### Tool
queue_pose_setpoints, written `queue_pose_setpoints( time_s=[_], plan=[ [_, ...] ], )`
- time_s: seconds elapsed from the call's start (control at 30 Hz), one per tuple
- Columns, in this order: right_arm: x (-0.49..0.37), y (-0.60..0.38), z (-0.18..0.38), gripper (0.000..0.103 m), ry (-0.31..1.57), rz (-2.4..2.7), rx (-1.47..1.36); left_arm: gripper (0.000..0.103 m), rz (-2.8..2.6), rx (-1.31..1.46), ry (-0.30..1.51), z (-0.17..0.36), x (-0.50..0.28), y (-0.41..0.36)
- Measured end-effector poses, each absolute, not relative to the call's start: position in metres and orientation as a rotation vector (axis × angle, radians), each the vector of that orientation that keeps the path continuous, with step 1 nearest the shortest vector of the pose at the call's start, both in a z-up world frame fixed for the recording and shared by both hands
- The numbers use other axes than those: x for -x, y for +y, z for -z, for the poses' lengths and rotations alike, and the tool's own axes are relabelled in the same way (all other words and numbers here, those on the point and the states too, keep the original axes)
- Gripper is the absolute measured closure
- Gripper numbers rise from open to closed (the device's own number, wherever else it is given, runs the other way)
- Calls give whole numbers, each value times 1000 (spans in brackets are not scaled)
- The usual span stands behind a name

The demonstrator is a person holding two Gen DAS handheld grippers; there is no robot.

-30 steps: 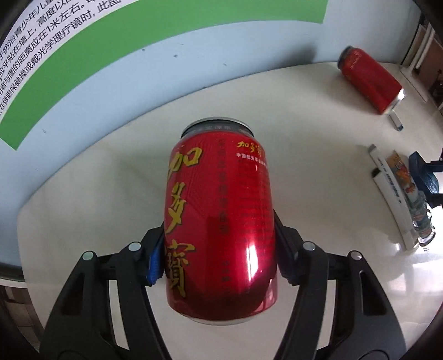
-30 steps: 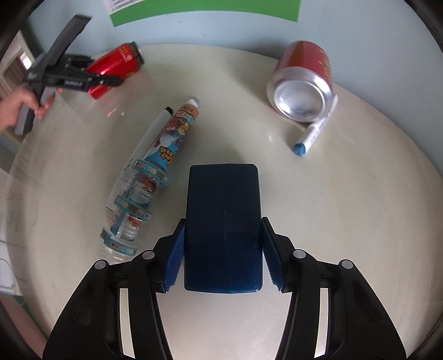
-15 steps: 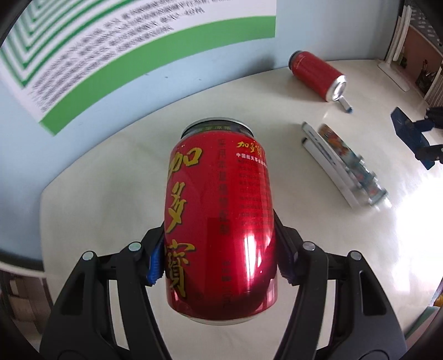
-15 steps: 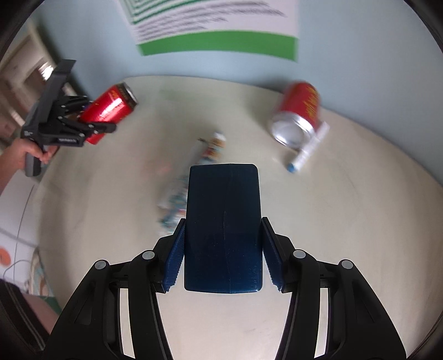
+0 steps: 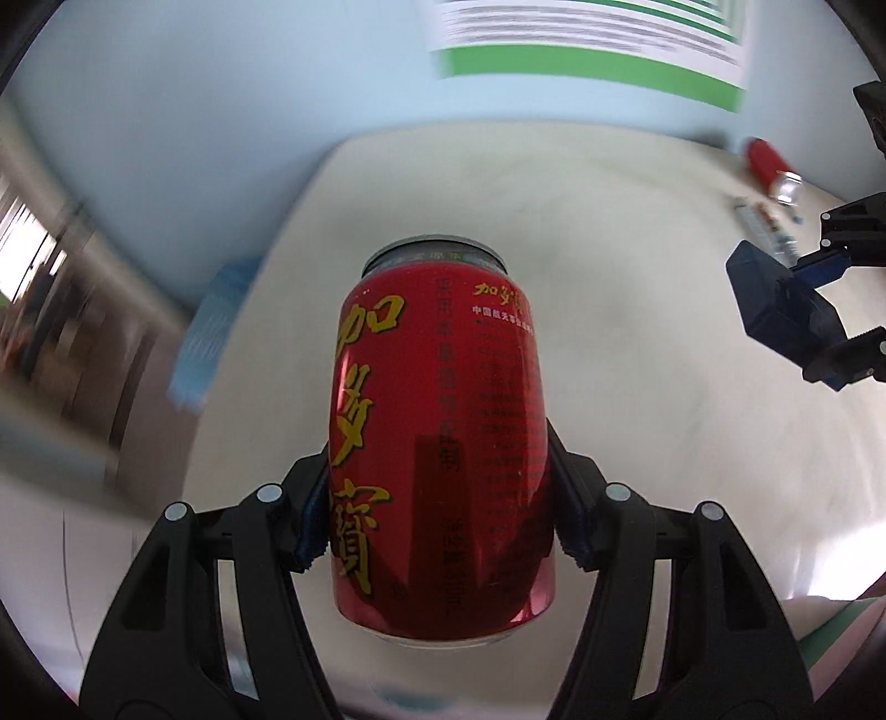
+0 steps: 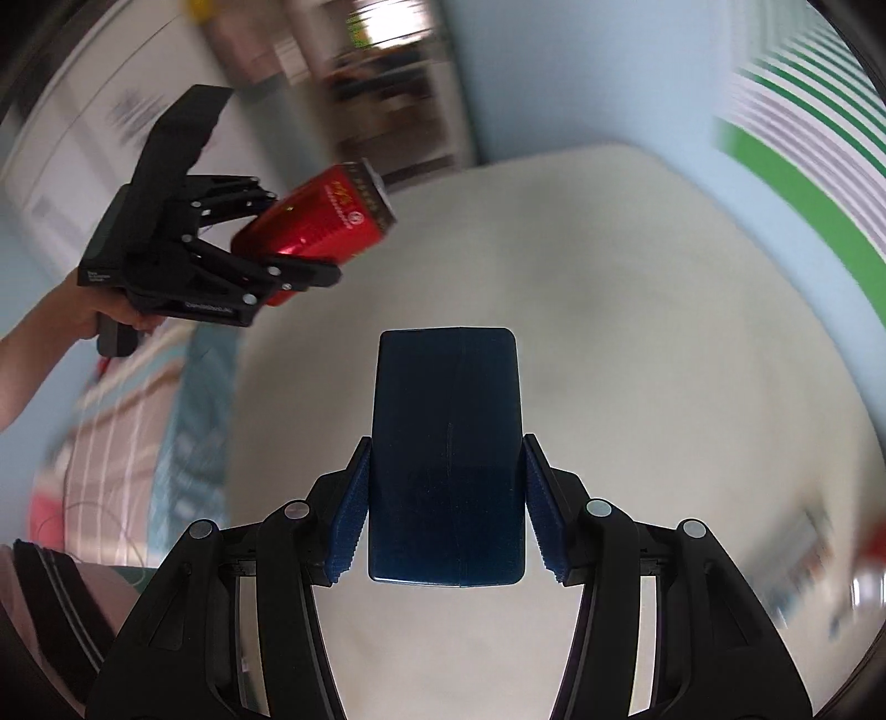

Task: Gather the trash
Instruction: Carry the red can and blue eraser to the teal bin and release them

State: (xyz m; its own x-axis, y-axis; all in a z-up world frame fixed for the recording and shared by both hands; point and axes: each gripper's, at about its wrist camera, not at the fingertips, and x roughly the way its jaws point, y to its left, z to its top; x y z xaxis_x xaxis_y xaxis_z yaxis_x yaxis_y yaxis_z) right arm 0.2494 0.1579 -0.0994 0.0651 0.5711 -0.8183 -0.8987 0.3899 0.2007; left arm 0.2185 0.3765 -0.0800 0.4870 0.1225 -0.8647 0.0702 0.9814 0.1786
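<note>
Both our tools have swung away from the middle of the desk since a second ago: the second red can (image 5: 771, 166) and the bottle (image 5: 767, 221), which lay close ahead of us then, now sit small at the far right edge of the desk (image 5: 637, 288) in the left wrist view, and the green-bordered poster (image 5: 598, 50) has slid across the wall

We hold our left tool (image 5: 440, 498) clamped on the red can (image 5: 440, 443), its blue pads pressed against both sides of the can's lower body; the can stands lengthwise between the fingers with its grey top rim pointing away from the camera, over the pale desk surface. From the right wrist view we see that same can (image 6: 318, 230) gripped in the left tool (image 6: 299, 255), carried by our left hand (image 6: 102, 310) out beyond the left edge of the desk (image 6: 637, 332)

Our right tool (image 6: 446, 509) is closed on the dark blue box (image 6: 447, 454), pads flat against its two long sides, the box upright between the fingers above the desk. In the left wrist view the same box (image 5: 775, 304) and right tool (image 5: 814, 327) show near the right edge. A blurred light blue object (image 5: 207, 338) sits past the left edge of the desk; we cannot tell what it is
</note>
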Motion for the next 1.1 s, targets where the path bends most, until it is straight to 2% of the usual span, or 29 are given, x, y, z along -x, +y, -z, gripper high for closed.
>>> queue_pose_setpoints(
  time_s=[0.23, 0.5, 0.67, 0.8, 0.93, 1.1],
  plan=[
    [-159, 328, 125, 50, 1005, -1454, 586, 42, -269, 24, 1161, 120, -63, 499],
    [-36, 494, 208, 50, 1141, -1595, 751, 42, -393, 311, 1316, 219, 90, 602],
    [5, 561, 301, 50, 1262, -1556, 872, 42, -360, 424, 1381, 302, 130, 636],
    [14, 589, 403, 50, 1395, -1497, 934, 42, -330, 489, 1426, 381, 148, 654],
    [22, 600, 508, 50, 1494, -1434, 1018, 42, -291, 562, 1439, 464, 149, 671],
    [24, 609, 590, 50, 1548, -1374, 1062, 42, -239, 555, 1496, 545, 134, 669]
  ],
)
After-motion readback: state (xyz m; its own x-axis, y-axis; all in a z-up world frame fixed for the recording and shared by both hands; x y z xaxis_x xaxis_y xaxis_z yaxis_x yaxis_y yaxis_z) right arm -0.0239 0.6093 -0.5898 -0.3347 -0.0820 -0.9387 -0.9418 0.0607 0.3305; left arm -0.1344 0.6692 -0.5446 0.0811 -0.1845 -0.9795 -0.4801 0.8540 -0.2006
